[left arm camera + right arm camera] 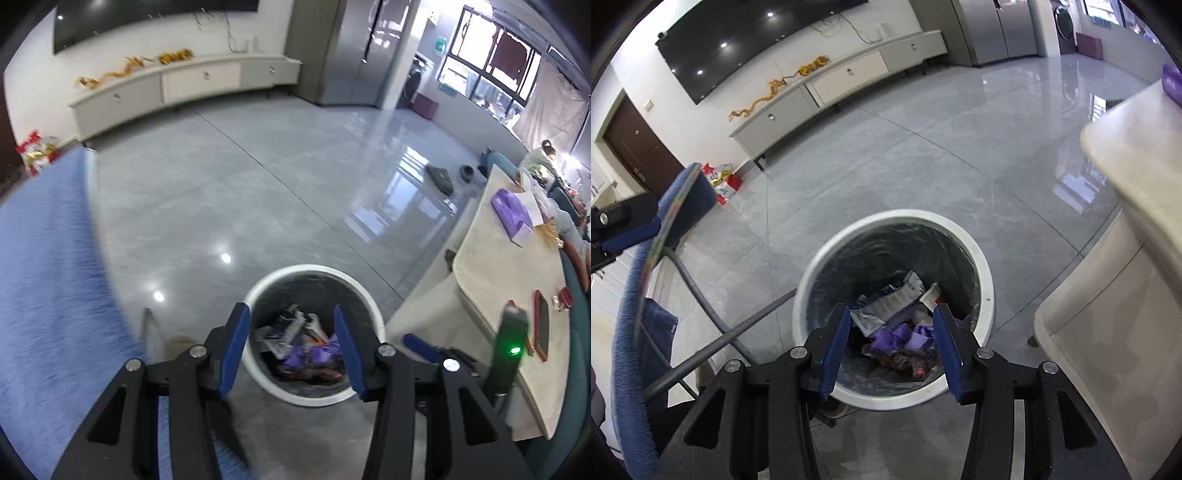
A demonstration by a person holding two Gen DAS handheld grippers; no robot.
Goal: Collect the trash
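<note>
A round white trash bin (pixel 255 291) (pixel 982 266) with a dark liner stands on the grey tiled floor. Inside lies trash (pixel 299 343) (pixel 901 325): white printed wrappers, purple crumpled pieces and red scraps. My left gripper (pixel 291 321) hangs above the bin, jaws open, nothing between its blue pads. My right gripper (pixel 892 328) also hovers over the bin's mouth, open and empty. In the left wrist view the right gripper's blue pad (pixel 421 347) shows at the right of the bin. The left gripper's blue pad (pixel 629 236) shows at the left edge of the right wrist view.
A blue fuzzy chair (pixel 44 280) (pixel 631 332) with grey metal legs stands left of the bin. A cream table (pixel 513 280) (pixel 1137 155) is on the right, carrying a purple tissue box (pixel 511 212) and a red phone (pixel 541 325). People sit at its far end.
</note>
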